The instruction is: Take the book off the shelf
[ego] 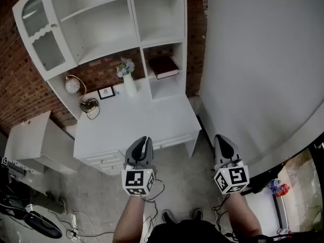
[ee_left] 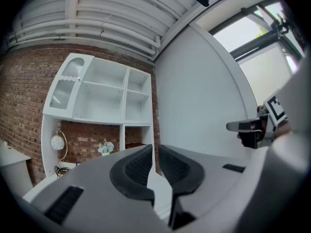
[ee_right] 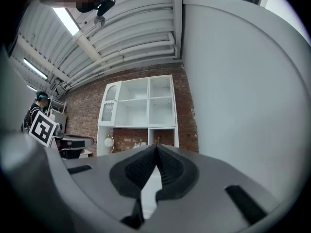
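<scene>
A dark red book [ego: 163, 66] lies flat in the lower right compartment of the white shelf unit [ego: 109, 22], which stands on a white desk [ego: 134, 125] against a brick wall. Both grippers hang in front of the desk, well short of the book. In the head view my left gripper [ego: 145, 140] is over the desk's front edge and my right gripper [ego: 221, 137] is over the floor beside the desk. The left gripper [ee_left: 156, 147] has its jaws shut to a thin slit with nothing between them. The right gripper [ee_right: 156, 147] is shut and empty. The book [ee_left: 133, 145] shows faintly beyond the left jaws.
On the desk stand a white vase of flowers [ego: 128, 80], a small picture frame [ego: 106, 92], a round lamp [ego: 73, 85] and a coil of cable [ego: 89, 105]. A curved white wall [ego: 253, 59] rises at the right. A low white cabinet [ego: 30, 140] stands at the left, with cables on the floor.
</scene>
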